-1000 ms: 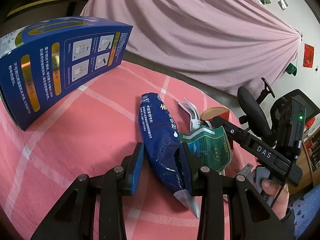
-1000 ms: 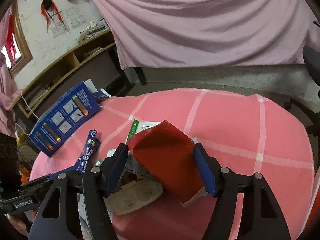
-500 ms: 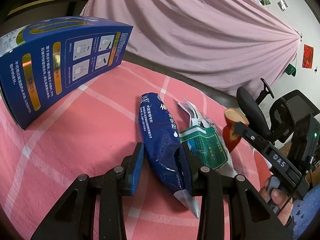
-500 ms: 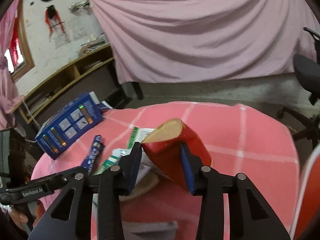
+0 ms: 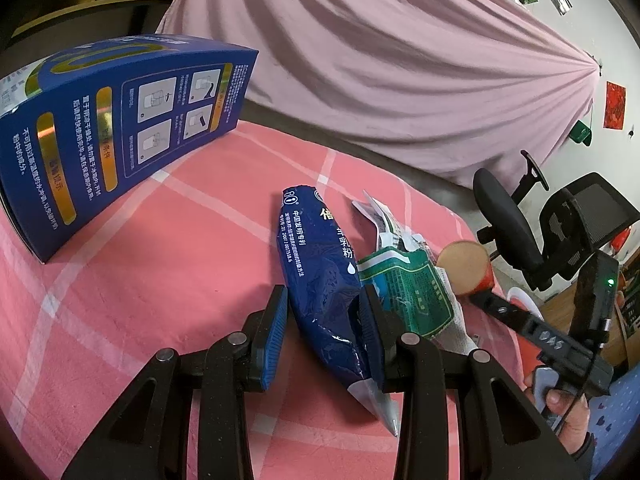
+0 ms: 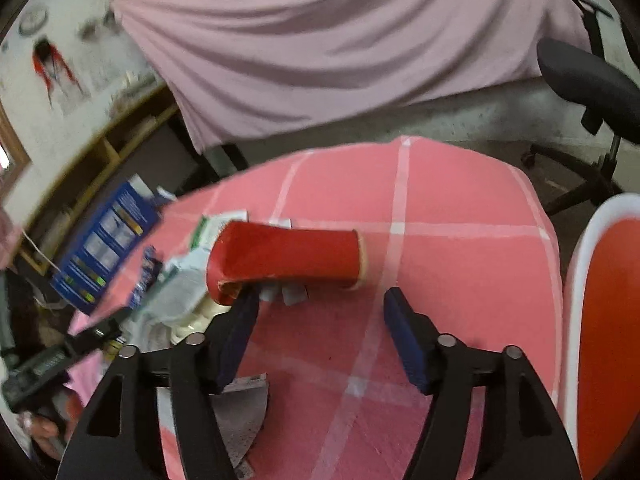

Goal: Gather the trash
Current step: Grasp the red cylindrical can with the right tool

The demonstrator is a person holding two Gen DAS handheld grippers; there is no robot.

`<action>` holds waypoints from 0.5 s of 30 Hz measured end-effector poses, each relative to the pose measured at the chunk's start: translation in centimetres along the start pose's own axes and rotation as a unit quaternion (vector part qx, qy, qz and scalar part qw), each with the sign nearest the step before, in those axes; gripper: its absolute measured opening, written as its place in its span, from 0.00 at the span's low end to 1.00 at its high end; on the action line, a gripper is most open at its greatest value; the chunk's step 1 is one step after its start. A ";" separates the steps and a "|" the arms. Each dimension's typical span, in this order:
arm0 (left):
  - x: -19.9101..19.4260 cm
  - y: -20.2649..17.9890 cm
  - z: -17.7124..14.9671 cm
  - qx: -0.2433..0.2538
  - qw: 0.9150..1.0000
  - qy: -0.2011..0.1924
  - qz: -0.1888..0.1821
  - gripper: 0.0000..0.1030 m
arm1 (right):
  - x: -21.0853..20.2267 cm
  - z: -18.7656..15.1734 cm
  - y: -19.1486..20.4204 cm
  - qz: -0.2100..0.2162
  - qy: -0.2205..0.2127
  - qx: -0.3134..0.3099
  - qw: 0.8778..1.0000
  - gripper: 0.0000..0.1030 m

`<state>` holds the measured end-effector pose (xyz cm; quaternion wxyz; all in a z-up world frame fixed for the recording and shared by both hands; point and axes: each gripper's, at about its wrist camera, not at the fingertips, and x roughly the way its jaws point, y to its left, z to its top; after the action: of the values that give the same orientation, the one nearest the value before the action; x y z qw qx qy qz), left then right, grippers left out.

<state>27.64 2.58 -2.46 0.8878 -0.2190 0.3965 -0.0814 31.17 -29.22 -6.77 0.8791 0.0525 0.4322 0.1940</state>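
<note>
My left gripper (image 5: 322,330) is open around the near end of a blue foil sachet (image 5: 320,276) that lies on the pink checked tablecloth (image 5: 168,264). A green and white wrapper (image 5: 408,284) lies just right of the sachet. My right gripper (image 6: 318,330) is open. A crushed red paper cup (image 6: 288,254) lies sideways just beyond its fingertips, close to the left finger; whether it touches is unclear. The cup also shows in the left wrist view (image 5: 466,268), with the right gripper behind it.
A large blue carton (image 5: 116,120) stands at the table's far left. A red and white bin rim (image 6: 600,320) is at the right table edge. Office chairs (image 5: 560,232) stand beyond the table. A grey paper scrap (image 6: 244,412) lies under the right gripper.
My right gripper squeezed the red cup, lifted it and swung right, then opened; the cup now lies sideways beyond the fingertips. The left gripper has stayed still around the sachet.
</note>
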 end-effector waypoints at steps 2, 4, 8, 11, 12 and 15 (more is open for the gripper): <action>0.1 -0.1 0.0 -0.001 1.000 0.000 -0.001 0.30 | 0.5 0.1 1.2 -0.034 0.006 -0.036 0.999 0.65; 0.2 -0.1 0.0 -0.001 1.000 0.001 -0.001 0.30 | 0.9 0.1 2.2 -0.061 0.008 -0.064 0.996 0.65; 0.1 -0.1 0.0 -0.001 1.000 0.000 -0.001 0.30 | 1.4 -0.2 3.5 -0.107 0.013 -0.109 0.988 0.65; 0.2 -0.1 0.0 -0.001 1.000 0.001 -0.002 0.30 | 0.9 -0.6 3.9 -0.129 0.004 -0.134 0.983 0.65; 0.2 0.0 0.0 -0.001 1.000 0.001 -0.001 0.30 | 0.6 -0.8 4.0 -0.131 -0.003 -0.140 0.981 0.65; 0.2 -0.1 0.0 -0.001 1.000 0.000 -0.001 0.30 | -0.2 -1.0 4.4 -0.126 -0.026 -0.153 0.980 0.65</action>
<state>27.74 2.48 -2.55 0.8873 -0.2203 0.3967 -0.0822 28.99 -25.34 -6.13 0.9050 -0.1323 0.3779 0.1437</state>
